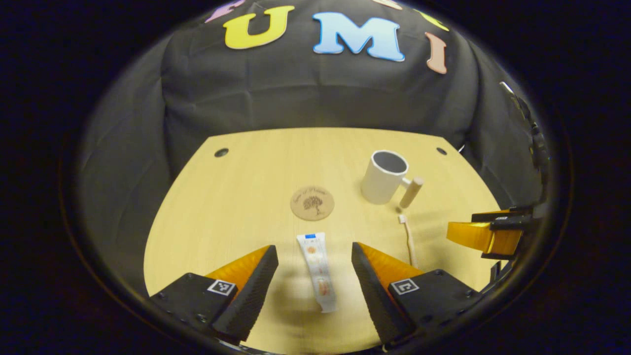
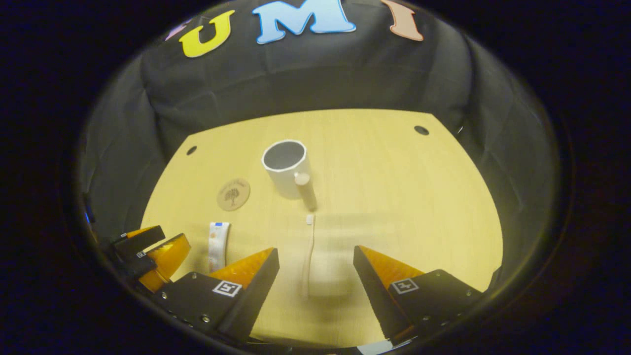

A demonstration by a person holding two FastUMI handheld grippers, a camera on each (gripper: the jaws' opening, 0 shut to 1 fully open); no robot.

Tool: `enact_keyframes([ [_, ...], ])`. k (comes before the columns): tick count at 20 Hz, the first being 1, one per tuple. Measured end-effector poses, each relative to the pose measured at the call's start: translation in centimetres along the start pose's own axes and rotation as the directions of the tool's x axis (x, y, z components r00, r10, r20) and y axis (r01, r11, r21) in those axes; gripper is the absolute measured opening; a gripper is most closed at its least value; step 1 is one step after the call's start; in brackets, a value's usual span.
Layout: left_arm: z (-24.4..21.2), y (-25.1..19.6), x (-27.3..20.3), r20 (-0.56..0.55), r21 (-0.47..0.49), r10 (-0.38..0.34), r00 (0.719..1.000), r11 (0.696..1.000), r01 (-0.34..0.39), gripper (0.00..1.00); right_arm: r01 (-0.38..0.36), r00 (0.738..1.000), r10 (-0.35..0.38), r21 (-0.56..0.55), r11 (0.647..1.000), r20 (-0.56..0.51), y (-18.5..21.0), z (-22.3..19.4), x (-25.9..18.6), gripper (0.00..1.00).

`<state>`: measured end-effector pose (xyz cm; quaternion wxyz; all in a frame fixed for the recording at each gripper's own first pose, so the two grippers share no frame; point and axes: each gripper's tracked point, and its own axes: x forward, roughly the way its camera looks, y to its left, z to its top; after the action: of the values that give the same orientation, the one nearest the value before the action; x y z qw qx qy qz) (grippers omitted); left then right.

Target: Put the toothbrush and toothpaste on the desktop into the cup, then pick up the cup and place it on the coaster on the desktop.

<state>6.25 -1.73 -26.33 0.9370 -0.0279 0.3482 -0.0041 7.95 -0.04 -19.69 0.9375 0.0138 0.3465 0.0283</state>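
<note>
Nearest the lens in the left gripper view: left tongs [image 1: 314,268] spread wide, holding nothing, hovering over the bench [image 1: 236,197] with the toothpaste [image 1: 318,271] lying flat between the two fingers, untouched, cap end pointing away toward the coaster. Same story in the right gripper view: right tongs [image 2: 315,268] spread wide and empty, straddling the toothbrush [image 2: 308,251], which lies flat on the bench with its head end toward the cup. Neither pair closed on anything.

Farther out, cup [image 1: 384,176] upright and apparently empty, handle turned toward the toothbrush [image 1: 408,239], standing on bare bench well apart from the coaster [image 1: 312,202]. Coaster bare, just beyond the cap end of the toothpaste. Right tongs also visible at the right edge of the left gripper view [image 1: 485,235], beside the toothbrush; left tongs at the lower left of the right gripper view [image 2: 157,251], beside the toothpaste [image 2: 218,239].

Progress, judged from the layout: nothing done yet. Toothbrush and toothpaste both out of the cup, cup [image 2: 286,167] not on the coaster [image 2: 233,194]. Both tongs lined up over their items, so likely at the very start, poised for the first two pickups. Left to do: grasp each item, drop both into the cup, then lift the cup by body or handle and set it on the coaster.
</note>
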Motion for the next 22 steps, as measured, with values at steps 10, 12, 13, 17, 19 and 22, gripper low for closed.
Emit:
enact_keyframes([
  [10, -6.0, 2.0, 6.5, -0.285, -0.081, 0.024, 0.958, 0.996, -0.049, 1.00, 0.037, 0.961, -0.030, 0.020, 0.999, -0.274, -0.3, -3.1, 7.6, 0.94],
  [12, -6.8, 2.3, 7.1, -0.324, -0.082, 0.030, 0.946, 0.995, -0.060, 0.95, 0.043, 0.948, -0.032, 0.028, 0.999, -0.315, -0.3, -3.6, 8.4, 0.94],
  [13, -7.0, 2.4, 7.3, -0.343, -0.086, 0.031, 0.939, 0.994, -0.064, 0.99, 0.044, 0.942, -0.032, 0.028, 0.999, -0.335, -0.3, -3.9, 8.7, 0.94],
  [17, -7.4, 2.5, 7.6, -0.380, -0.066, 0.058, 0.923, 0.994, -0.090, 0.98, 0.072, 0.929, -0.064, 0.006, 0.997, -0.365, -0.4, -4.2, 9.4, 0.92],
  [19, -7.4, 2.4, 7.7, -0.391, -0.059, 0.064, 0.918, 0.994, -0.094, 0.98, 0.082, 0.916, -0.083, -0.020, 0.996, -0.393, -0.3, -4.7, 9.5, 0.93],
  [22, -7.5, 2.3, 7.9, -0.398, -0.057, 0.065, 0.915, 0.994, -0.095, 0.96, 0.093, 0.901, -0.094, -0.023, 0.995, -0.423, -0.1, -5.0, 9.2, 0.94],
])
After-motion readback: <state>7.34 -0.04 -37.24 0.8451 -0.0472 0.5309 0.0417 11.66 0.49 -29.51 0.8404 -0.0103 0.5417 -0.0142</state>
